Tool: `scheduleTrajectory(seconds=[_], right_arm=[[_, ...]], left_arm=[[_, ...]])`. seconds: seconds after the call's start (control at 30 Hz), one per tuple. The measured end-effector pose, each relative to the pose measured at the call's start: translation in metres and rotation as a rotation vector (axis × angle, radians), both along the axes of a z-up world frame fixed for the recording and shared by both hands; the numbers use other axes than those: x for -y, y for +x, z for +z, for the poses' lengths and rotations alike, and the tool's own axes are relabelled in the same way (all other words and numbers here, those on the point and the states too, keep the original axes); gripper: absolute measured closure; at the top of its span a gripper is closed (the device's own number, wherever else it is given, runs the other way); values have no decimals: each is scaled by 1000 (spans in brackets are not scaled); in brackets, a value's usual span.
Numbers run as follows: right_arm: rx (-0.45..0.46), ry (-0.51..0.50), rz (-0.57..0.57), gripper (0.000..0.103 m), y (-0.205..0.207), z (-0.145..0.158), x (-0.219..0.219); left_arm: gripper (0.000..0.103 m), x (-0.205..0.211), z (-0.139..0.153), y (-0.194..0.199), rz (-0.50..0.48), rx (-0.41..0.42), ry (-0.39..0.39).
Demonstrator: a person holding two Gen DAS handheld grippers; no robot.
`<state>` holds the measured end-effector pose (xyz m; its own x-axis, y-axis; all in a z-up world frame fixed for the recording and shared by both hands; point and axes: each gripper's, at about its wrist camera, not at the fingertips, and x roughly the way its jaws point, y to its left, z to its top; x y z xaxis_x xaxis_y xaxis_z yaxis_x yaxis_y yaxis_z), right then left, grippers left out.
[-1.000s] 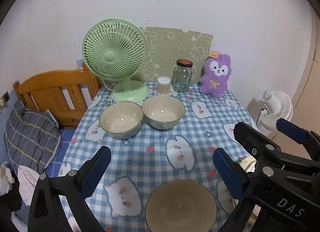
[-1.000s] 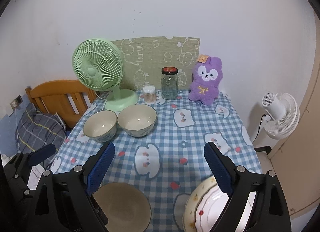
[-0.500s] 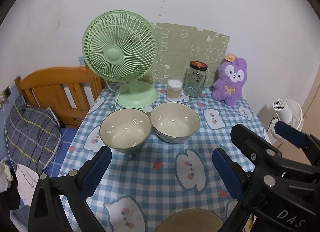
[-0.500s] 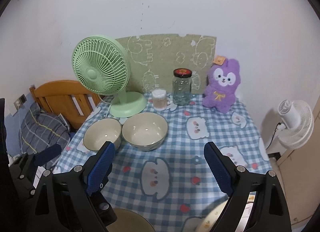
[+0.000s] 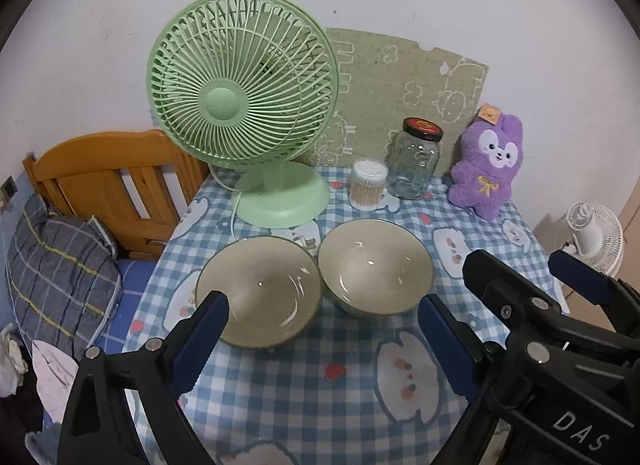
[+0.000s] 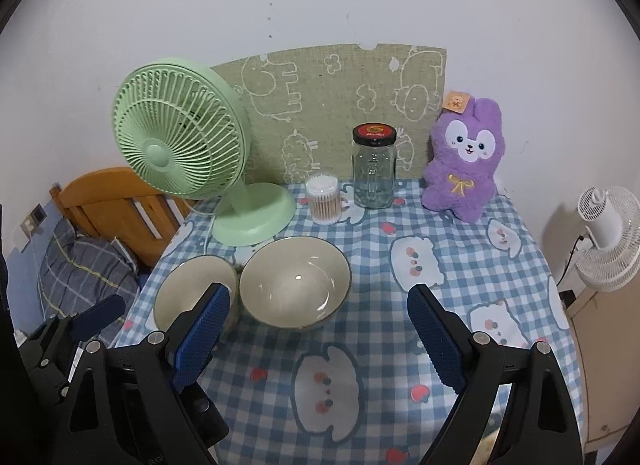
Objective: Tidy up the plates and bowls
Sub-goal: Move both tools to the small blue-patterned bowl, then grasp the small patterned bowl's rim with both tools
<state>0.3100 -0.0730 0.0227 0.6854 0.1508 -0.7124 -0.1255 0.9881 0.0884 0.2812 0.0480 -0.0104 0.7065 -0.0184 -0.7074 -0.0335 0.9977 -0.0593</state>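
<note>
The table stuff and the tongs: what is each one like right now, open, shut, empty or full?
Left tongs: open, holding nothing.
Right tongs: open, holding nothing.
Left bowl: upright, empty.
Right bowl: upright, empty.
Glass jar: lid on, upright.
Cotton swab tub: full.
Green fan: upright; spinning, cannot tell.

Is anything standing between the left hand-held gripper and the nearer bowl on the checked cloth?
Nothing visible does. The left hand-held gripper is open, with the left bowl just beyond its fingertips over bare tablecloth. The right bowl sits beside it, the green fan behind.
</note>
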Motion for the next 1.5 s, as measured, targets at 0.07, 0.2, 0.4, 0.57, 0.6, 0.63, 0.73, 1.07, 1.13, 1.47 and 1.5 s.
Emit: scheduleTrajectory(seconds=[0.07,0.2,0.4,0.57,0.6,0.63,0.73,1.07,1.13,1.47,1.5], right_arm=[[1,-6,5,11,9,-5,-4],[-27,0,20,15,24,-15,-14],[-80,30,32,18,41,-32,-31],[-101,18,46,22,48,-45,-50],[-107,16,52,22,49,-47,-54],[-115,14,58,23,50,-49,-57],[-154,11,70,31,53,-59,-70],[-260,4,107,44,58,-84,-102],[-281,-1,109,46,57,-88,-108],[-351,-28,74,53,57,-103,-118],[-348,-39,75,53,57,-104,-120]], left_arm=[[7,-3,-4,8,6,-13,0],[17,-14,-13,20,20,-36,-18],[17,-29,-23,33,29,-64,11],[17,-43,-33,40,28,-86,43],[17,-45,-35,41,27,-90,45],[17,-47,-38,42,26,-94,48],[17,-54,-46,45,34,-109,62],[21,-80,-72,53,25,-185,69],[21,-83,-74,51,22,-180,82],[25,-88,-89,52,-2,-194,79],[28,-89,-90,52,-4,-196,73]])
